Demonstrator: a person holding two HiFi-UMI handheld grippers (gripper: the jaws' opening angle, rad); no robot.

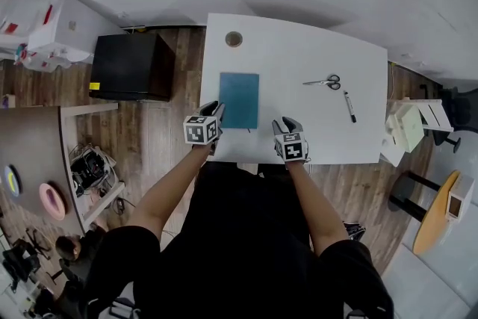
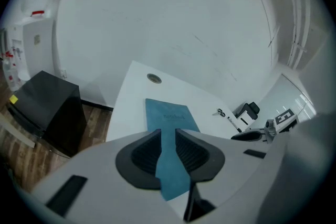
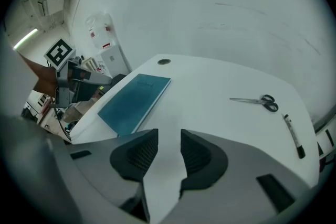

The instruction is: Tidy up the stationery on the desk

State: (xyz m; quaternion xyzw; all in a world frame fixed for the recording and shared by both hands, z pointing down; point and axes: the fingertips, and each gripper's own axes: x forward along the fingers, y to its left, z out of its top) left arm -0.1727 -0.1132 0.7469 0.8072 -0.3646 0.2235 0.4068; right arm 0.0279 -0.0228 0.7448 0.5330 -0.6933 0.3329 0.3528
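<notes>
A: What is nearest the person, and are the grippers holding anything?

B: Both hand-held grippers hover at the near edge of the white rectangular desk (image 1: pixel 299 56). The left gripper (image 2: pixel 168 139) sits at the near left corner of the flat teal rectangular notebook (image 1: pixel 239 99). Its jaws stand narrowly apart and the notebook's cover shows through the gap, but nothing looks pinched. The right gripper (image 3: pixel 169 136) is just right of the notebook's near edge, jaws spread wider, with only bare desk between them.

A: And farther away?

B: Well to the right of the notebook, level with its middle, lies a slim black marker pen (image 1: pixel 349 107). A pair of silver scissors with black handles (image 1: pixel 326 81) lies right of the notebook, level with its far end. Past the notebook's far edge is a small round cable hole (image 1: pixel 234 39).

A: How much is tidied?

B: By my reading, nothing yet. Notebook, pen and scissors all lie loose and apart, and no tray or holder shows on the desk. The notebook looks like the first item to be handled, with pen and scissors still to do
</notes>
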